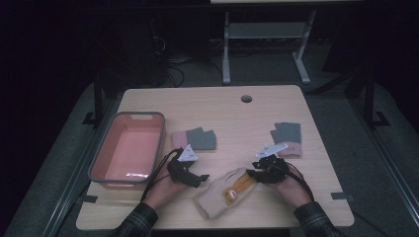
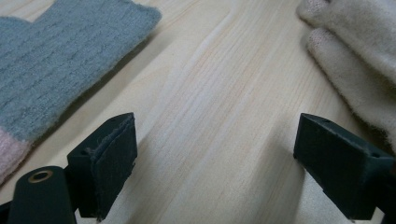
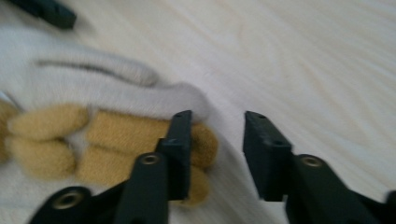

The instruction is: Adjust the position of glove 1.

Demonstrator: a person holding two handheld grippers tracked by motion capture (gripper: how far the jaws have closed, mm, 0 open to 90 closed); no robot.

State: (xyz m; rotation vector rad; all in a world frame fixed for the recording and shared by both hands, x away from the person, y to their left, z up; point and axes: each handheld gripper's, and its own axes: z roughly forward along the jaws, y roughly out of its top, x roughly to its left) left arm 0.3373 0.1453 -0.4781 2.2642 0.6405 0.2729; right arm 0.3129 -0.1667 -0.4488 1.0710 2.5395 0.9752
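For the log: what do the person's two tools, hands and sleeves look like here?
Each hand holds a black two-jaw tool: left tool, right tool. Each carries a grey three-cornered plate with small holes on top and trails a black cable. Up close, the jaws are blocky black pads on arms with brass-coloured rivets. Both sleeves are dark plaid.

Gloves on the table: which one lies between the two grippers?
The cream glove with mustard-yellow fingers, at the front edge. The two grey-and-pink gloves lie farther back, one beyond each gripper.
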